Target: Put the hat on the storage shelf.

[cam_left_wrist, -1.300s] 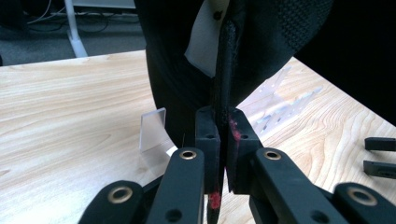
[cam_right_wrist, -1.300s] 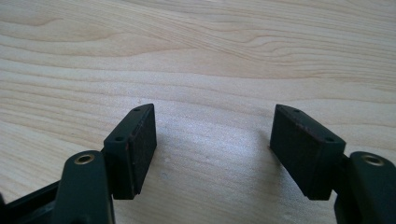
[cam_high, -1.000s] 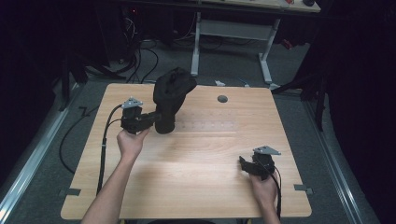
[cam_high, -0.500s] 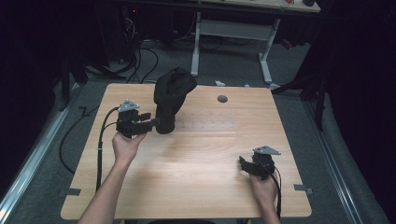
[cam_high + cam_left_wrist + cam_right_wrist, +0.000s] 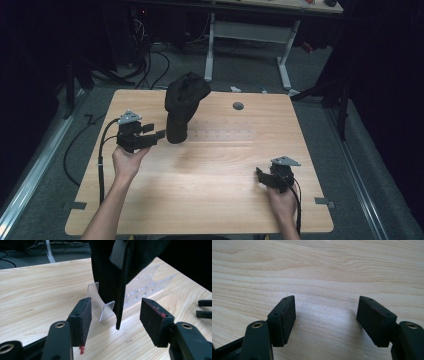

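A person sits at a light wooden table (image 5: 215, 200) with a gripper in each hand. The left gripper (image 5: 159, 133) is on the left side of the table, held in the left hand (image 5: 127, 161). Its jaws are spread apart and hold nothing. They point at a black cap (image 5: 184, 97) that sits on a clear plastic stand (image 5: 103, 307). In the left gripper view the cap (image 5: 117, 267) hangs down close in front of the jaws, and its stiff brim edge drops into the gap between them, but the pads do not touch it. The stand has a curved clear foot, and a flat clear part with little cut-out holes lies behind it on the wood.

The right gripper (image 5: 259, 172) is near the front right corner, well apart from the cap, in the right hand (image 5: 282, 202). Its jaws are wide apart too, with just bare wood (image 5: 319, 272) under them.

A small grey round plug (image 5: 238, 105) is set in the table near the far edge
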Demonstrator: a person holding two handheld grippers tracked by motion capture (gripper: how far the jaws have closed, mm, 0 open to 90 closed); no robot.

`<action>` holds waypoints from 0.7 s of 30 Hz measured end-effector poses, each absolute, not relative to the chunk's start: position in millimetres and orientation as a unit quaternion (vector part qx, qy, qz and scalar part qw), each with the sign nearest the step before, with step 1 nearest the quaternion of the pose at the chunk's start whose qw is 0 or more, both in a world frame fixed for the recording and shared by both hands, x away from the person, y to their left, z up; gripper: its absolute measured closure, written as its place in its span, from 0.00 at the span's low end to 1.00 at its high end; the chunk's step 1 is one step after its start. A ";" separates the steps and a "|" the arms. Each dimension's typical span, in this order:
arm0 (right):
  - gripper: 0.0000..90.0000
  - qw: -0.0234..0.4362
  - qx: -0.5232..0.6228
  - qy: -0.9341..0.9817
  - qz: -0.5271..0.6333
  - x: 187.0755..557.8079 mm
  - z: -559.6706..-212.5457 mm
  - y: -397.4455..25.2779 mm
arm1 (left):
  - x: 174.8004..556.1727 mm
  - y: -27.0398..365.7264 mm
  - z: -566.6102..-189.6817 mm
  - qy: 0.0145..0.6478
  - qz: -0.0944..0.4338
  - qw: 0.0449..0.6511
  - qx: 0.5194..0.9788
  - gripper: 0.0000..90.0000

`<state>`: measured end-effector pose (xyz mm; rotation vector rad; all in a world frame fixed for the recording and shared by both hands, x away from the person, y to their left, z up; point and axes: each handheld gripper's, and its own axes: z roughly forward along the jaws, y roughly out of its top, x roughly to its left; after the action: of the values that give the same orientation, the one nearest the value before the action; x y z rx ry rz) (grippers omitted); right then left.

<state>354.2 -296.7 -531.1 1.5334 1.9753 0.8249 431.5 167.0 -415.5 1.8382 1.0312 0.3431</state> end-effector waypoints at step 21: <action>0.35 0.251 0.563 0.726 0.303 354.1 -531.1 -296.7 | 404.0 176.7 -418.3 0.423 0.142 0.481 0.754 0.40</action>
<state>354.1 -296.7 -531.1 1.5325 1.9759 0.8251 404.0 176.7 -418.3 1.8393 1.0326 0.3460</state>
